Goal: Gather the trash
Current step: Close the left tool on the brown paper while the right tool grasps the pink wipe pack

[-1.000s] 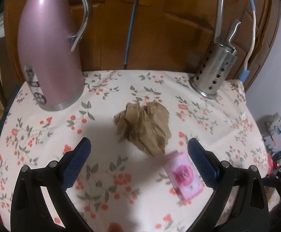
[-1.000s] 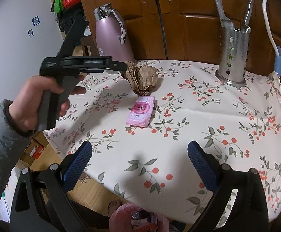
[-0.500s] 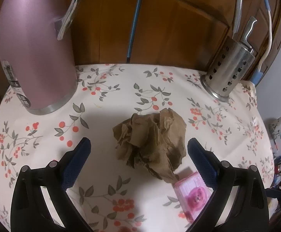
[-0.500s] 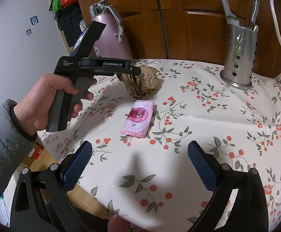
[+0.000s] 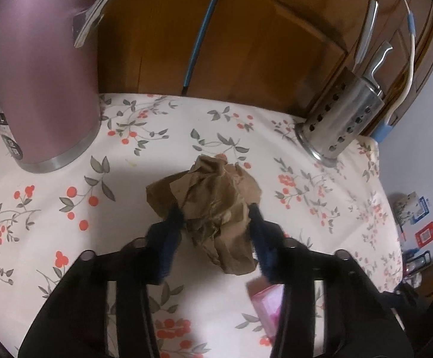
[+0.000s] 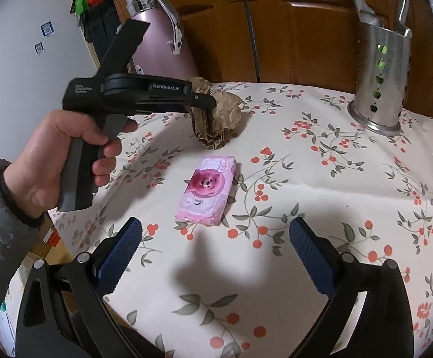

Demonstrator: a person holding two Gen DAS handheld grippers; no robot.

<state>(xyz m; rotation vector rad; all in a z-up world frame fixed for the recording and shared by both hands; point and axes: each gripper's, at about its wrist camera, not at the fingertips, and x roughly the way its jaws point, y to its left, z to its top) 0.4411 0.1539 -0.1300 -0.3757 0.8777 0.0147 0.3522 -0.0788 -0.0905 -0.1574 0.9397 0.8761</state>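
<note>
A crumpled ball of brown paper (image 5: 216, 191) lies in the middle of the floral tablecloth (image 5: 52, 208). My left gripper (image 5: 214, 208) straddles it, its jaws closing, and both blue pads press on the paper's sides. From the right wrist view a hand (image 6: 67, 155) holds the left gripper (image 6: 207, 103) over the same paper (image 6: 225, 113). A pink tissue pack (image 6: 207, 189) lies flat just in front of the paper, also partly seen as the pink pack (image 5: 265, 301). My right gripper (image 6: 215, 223) hovers open right before that pack, nothing between its fingers.
A pink thermos jug (image 5: 37, 74) stands at the back left of the table. A perforated steel utensil holder (image 5: 341, 119) with knives stands at the back right. Wooden cabinet doors (image 5: 246, 44) close off the far side. The table's near edge (image 6: 76, 238) drops to the floor.
The left gripper came forward and down over the brown paper, then its jaws swung in from wide open onto it. The right gripper moved closer to the pink pack.
</note>
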